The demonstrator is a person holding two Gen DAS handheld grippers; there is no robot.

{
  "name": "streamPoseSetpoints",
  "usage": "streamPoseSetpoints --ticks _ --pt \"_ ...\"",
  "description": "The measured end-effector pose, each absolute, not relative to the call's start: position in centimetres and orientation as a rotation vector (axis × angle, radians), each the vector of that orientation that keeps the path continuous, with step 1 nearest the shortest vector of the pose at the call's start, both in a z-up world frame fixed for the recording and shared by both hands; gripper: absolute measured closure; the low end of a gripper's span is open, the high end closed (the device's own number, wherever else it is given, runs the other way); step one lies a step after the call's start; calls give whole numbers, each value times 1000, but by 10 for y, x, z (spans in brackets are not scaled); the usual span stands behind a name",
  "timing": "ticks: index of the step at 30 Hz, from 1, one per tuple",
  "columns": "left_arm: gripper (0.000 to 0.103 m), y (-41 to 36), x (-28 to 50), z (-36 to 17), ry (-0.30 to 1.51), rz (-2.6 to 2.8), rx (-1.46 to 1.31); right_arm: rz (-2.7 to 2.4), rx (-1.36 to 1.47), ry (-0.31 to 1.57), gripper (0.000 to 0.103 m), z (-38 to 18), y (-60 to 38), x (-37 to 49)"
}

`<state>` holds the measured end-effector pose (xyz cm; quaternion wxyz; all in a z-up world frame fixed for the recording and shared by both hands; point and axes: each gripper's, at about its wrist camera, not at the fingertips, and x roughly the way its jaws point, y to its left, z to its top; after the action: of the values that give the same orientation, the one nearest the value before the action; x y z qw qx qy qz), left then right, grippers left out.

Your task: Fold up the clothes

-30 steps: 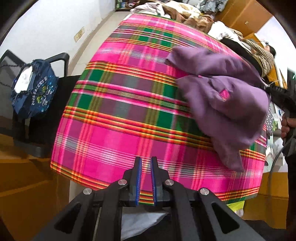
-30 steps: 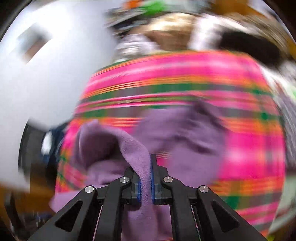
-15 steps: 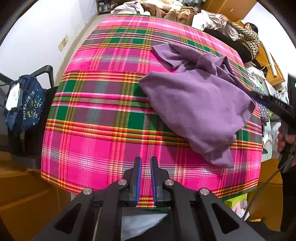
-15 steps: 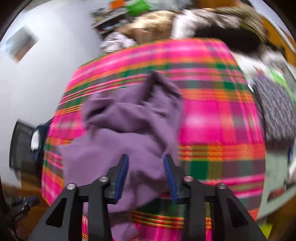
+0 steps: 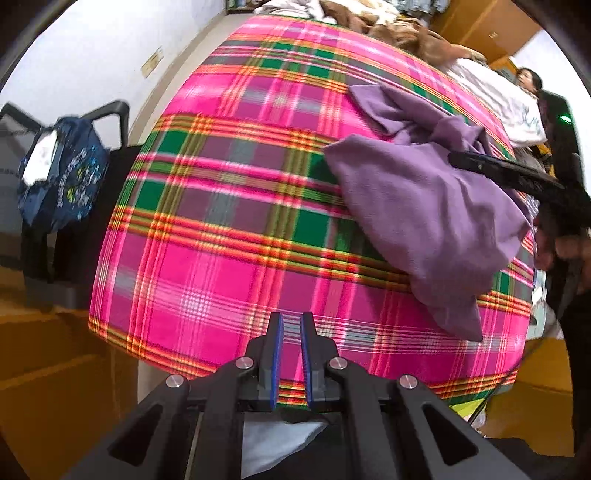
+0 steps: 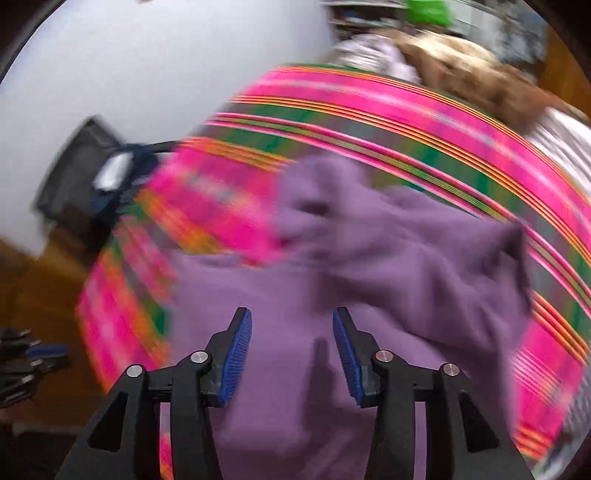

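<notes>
A crumpled purple garment (image 5: 424, 206) lies on the pink, green and orange plaid sheet (image 5: 229, 236), toward its right side. My left gripper (image 5: 291, 321) points down over the sheet's near edge, its jaws nearly together with only a thin slit and nothing in it. In the blurred right wrist view my right gripper (image 6: 291, 317) hovers just over the purple garment (image 6: 388, 266). Its jaws are opening, and the blue pads stand wide apart without pressing the cloth. One black finger (image 5: 498, 171) of that right gripper reaches over the garment from the right.
A dark blue bag (image 5: 59, 177) hangs on a black chair left of the bed. Piled clothes (image 5: 406, 29) lie at the far end. A person (image 5: 528, 79) is at the far right, and a hand (image 5: 565, 247) holds the right gripper. Orange-brown floor surrounds the bed.
My right gripper let go of the purple garment and its jaws spread wide. The garment dropped and settled on the sheet. The right view swung sideways; the left gripper stayed put.
</notes>
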<state>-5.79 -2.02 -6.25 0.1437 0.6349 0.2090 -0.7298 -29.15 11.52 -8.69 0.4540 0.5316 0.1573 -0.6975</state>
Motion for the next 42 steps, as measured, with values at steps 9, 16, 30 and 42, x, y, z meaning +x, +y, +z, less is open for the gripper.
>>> streamPoseSetpoints --ticks 9,16,30,42 --pt "94 -35 -61 -63 650 -2084 1813 -1589 1262 660 94 -127 61 -226" --pt "94 -39 -68 -62 666 -2091 1799 -1562 1171 569 95 -76 109 -203" --pt "94 10 -97 -48 649 -2242 1820 -1372 1426 644 92 -116 233 -131" --pt "72 -23 -144 -59 802 -2211 1727 -1765 1269 305 64 -43 235 -198"
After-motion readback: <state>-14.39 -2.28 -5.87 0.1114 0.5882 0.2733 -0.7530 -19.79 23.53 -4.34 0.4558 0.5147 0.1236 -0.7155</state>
